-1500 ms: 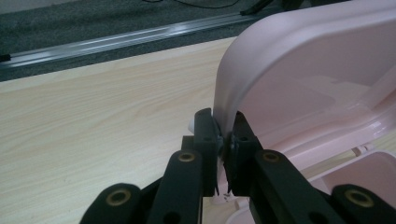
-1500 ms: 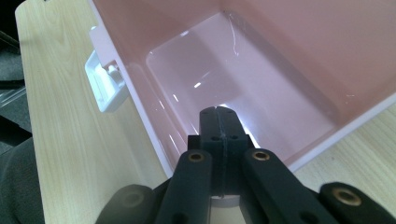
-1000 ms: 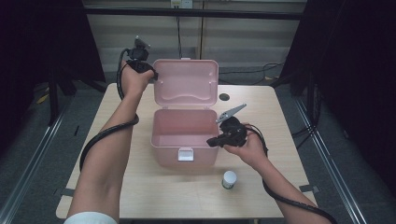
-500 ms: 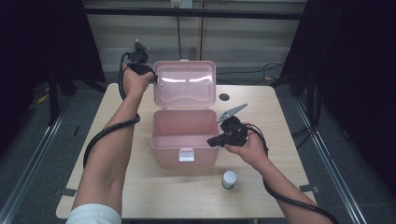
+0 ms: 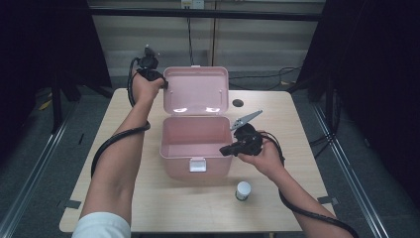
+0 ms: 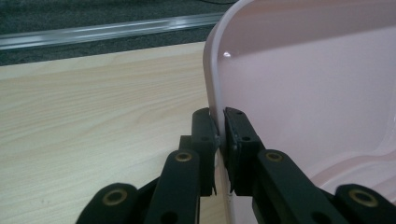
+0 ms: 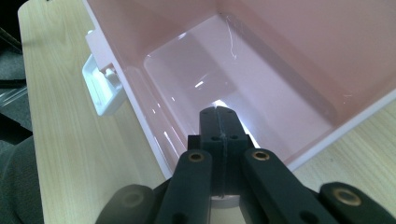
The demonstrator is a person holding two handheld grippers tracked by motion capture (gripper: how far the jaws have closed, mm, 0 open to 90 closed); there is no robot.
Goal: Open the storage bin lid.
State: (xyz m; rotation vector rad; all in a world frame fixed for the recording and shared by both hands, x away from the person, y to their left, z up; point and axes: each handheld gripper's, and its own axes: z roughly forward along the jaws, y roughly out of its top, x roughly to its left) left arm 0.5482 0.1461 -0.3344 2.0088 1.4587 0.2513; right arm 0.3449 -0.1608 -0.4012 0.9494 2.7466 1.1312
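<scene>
Pink box (image 5: pixel 195 148) sits mid-table (image 5: pixel 148 203), lid (image 5: pixel 195 91) up at 12 o'clock, inside bare, white latch (image 5: pixel 197 164) at its 6. My left gripper (image 5: pixel 159 82) is clamped on the lid's edge at 9 o'clock; my right gripper (image 5: pixel 227 149), jaws pressed together w/ nothing between, hangs over the box's rim at 3. Small white-capped jar (image 5: pixel 242 191) stands at 5 o'clock of the box. Dark curtains either side of the rm.
</scene>
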